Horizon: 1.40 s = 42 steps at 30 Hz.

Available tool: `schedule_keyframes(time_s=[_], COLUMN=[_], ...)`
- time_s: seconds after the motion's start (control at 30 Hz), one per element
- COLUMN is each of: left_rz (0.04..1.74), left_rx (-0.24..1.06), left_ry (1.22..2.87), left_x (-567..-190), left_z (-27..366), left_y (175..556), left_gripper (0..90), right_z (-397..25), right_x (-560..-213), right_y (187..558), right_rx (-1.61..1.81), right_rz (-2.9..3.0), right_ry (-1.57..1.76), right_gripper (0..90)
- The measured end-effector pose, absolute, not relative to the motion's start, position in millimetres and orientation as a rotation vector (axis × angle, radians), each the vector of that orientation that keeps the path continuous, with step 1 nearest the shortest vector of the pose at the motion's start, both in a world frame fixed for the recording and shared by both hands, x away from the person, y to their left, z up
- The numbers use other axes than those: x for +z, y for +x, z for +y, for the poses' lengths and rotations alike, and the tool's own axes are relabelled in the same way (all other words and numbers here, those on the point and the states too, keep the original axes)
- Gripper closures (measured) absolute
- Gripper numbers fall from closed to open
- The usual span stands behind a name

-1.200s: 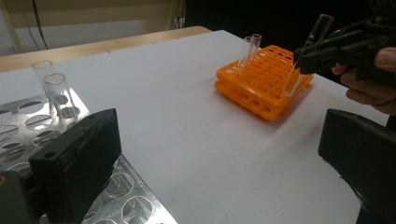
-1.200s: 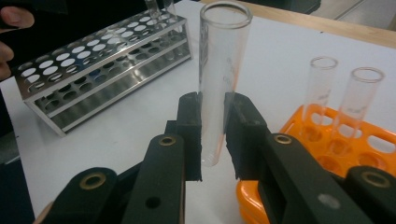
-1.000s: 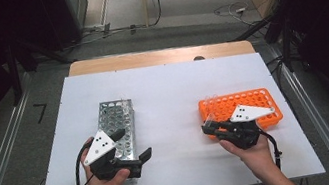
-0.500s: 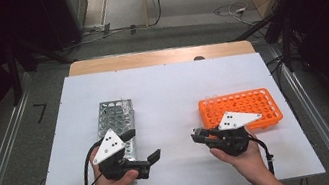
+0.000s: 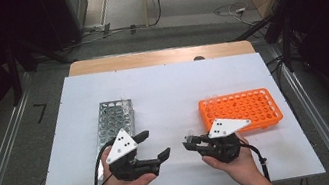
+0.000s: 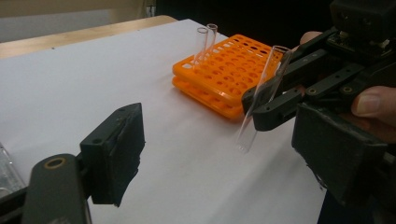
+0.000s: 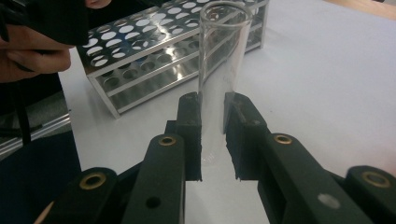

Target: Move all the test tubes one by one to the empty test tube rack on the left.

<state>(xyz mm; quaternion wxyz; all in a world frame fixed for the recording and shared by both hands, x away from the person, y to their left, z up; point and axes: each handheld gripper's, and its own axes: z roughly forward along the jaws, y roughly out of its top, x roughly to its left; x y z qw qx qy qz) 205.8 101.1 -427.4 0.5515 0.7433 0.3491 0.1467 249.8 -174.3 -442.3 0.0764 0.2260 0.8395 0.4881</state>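
right gripper (image 7: 213, 135) holds one test tube (image 7: 219, 70); two stand in orange rack (image 6: 224, 65).

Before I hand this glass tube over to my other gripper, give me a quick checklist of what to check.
1. Right gripper clamped on the glass tube: ok, both jaws press its sides.
2. Left gripper open to take it: ok, jaws stand wide apart.
3. Tube off the table: ok, its lower end hangs above the white surface in the left gripper view.
4. Path between the grippers free: ok, bare table lies between them.
5. Metal rack has free holes: ok, many open ones show.
6. Tube intact: cannot tell, the glass is too clear to judge.
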Motion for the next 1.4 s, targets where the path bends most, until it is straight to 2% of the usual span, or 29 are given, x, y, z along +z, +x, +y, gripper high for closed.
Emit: schedule_keyframes(time_s=[0.27, 0.43, 0.6, 0.93, 1.17, 1.4], left_rz=[0.801, 0.760, 0.719, 0.692, 0.682, 0.679], left_rx=[0.326, 0.298, 0.281, 0.291, 0.303, 0.328], left_ry=[1.758, 1.774, 1.784, 1.831, 1.842, 1.843], left_x=[-427, -427, -428, -430, -430, -430], left_z=[91, 84, 78, 70, 69, 68], left_y=[205, 205, 204, 203, 201, 201], left_gripper=[24.6, 33.5, 46.8, 64.0, 73.3, 75.9], right_z=[-164, -157, -151, -142, -140, -141], right_x=[-445, -447, -448, -448, -447, -447], right_y=[245, 242, 239, 232, 231, 231], right_rx=[1.447, 1.438, 1.435, 1.430, 1.434, 1.437], right_rz=[2.545, 2.564, 2.581, 2.600, 2.609, 2.612], right_ry=[0.637, 0.614, 0.591, 0.540, 0.528, 0.535], right_gripper=[73.8, 73.8, 73.8, 73.8, 73.8, 73.7])
